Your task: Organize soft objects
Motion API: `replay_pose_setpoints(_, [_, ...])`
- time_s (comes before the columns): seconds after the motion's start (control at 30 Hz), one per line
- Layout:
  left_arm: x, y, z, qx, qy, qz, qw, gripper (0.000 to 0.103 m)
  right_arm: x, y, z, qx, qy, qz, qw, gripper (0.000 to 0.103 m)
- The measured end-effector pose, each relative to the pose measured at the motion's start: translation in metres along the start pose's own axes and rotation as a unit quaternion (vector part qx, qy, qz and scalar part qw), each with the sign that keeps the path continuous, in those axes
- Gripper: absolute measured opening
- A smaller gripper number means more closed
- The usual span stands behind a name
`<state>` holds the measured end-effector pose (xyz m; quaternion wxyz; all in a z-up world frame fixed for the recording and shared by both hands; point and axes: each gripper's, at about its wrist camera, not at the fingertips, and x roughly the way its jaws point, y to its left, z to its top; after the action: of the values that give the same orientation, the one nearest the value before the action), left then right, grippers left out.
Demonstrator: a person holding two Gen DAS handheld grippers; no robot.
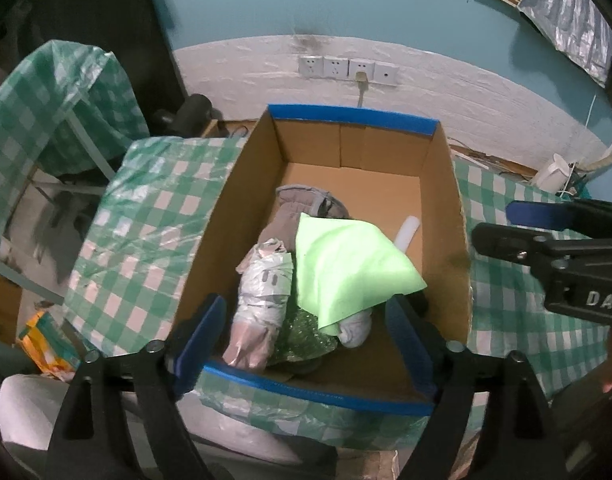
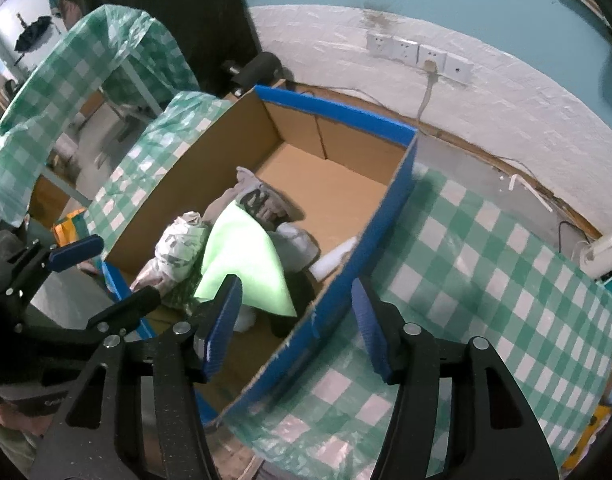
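An open cardboard box [image 1: 441, 184] with blue-taped edges stands on the checked table; it also shows in the right wrist view [image 2: 210, 152]. Inside lie a light green cloth [image 1: 345, 264] [image 2: 246, 264], a grey garment [image 1: 306, 208] [image 2: 262, 196], a wrapped silvery bundle [image 1: 262, 288] [image 2: 178, 248], a white sock [image 1: 355, 330] and a white tube [image 1: 407, 232] [image 2: 335, 258]. My left gripper [image 1: 306, 340] is open and empty above the box's near edge. My right gripper [image 2: 294, 320] is open and empty, straddling the box's right wall; it shows from the side in the left wrist view [image 1: 501, 220].
The green-and-white checked tablecloth [image 1: 513, 304] [image 2: 485, 260] covers the table around the box. A second checked cover [image 1: 46, 100] drapes furniture at the left. Wall sockets [image 1: 345, 68] and a white appliance [image 1: 553, 172] are at the back. An orange packet [image 1: 42, 340] lies on the floor at the left.
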<state>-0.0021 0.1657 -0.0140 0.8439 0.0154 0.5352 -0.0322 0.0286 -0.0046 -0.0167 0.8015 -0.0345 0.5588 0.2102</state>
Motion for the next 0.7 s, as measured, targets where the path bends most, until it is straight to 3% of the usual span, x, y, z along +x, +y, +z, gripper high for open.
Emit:
replay_pose_setpoints(0.13, [-0.015, -0.001, -0.002, 0.004, -0.020, 0.004, 0.9998, 0.088, -0.017, -0.003, -0.007, 0.000, -0.017, -0.007, 1.000, 0.062])
replay_pose_setpoints(0.33, [-0.035, -0.004, -0.002, 0.003, -0.050, -0.003, 0.9988, 0.102, -0.041, -0.006, -0.019, 0.005, -0.041, -0.012, 0.999, 0.065])
replay_pose_setpoints(0.7, [-0.044, -0.009, 0.003, -0.009, -0.071, -0.003, 0.9974, 0.102, -0.065, -0.012, -0.031, 0.000, -0.076, -0.037, 0.996, 0.066])
